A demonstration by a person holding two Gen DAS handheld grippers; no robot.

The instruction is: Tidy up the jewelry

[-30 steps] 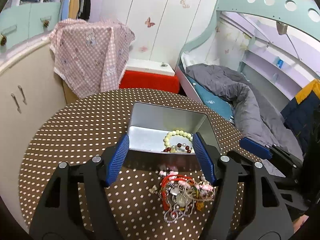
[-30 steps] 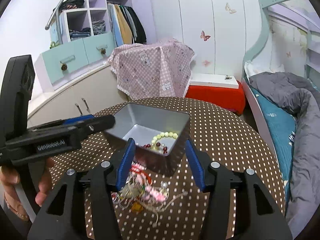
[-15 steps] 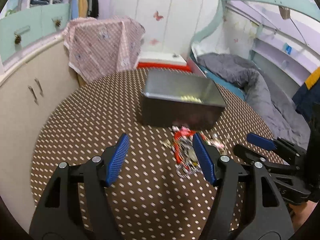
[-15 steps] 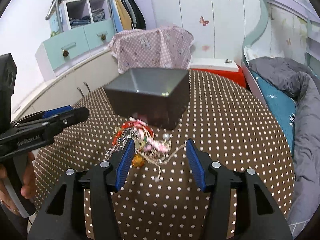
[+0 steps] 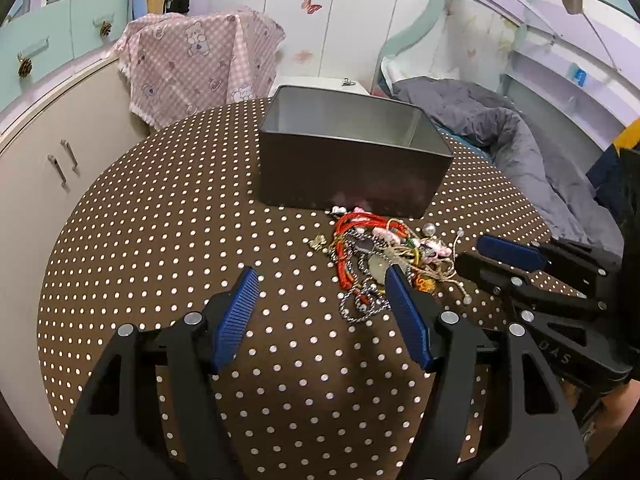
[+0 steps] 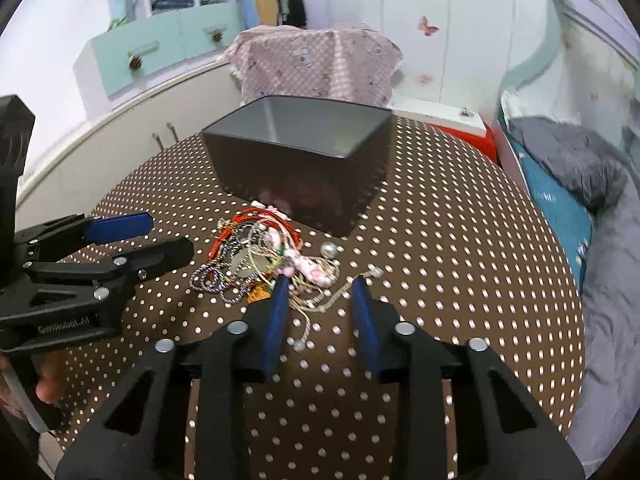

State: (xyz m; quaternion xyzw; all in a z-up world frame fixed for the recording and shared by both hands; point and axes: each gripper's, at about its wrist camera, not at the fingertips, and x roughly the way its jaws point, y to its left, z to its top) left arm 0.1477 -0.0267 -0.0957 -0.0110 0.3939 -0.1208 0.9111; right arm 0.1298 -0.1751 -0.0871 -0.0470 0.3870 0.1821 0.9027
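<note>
Through the left wrist view we are holding the left gripper [image 5: 320, 288] low over the dotted table [image 5: 160, 240] with its jaws standing wide and empty, the tangled jewelry pile [image 5: 380, 256] lying just in front of the grey metal box [image 5: 348, 168] and partly behind our right-hand pad. Through the right wrist view we are watching the right gripper [image 6: 320, 292], its jaws having just been closing to a narrow gap, with a twine strand of the pile between them, not yet pinched.
</note>
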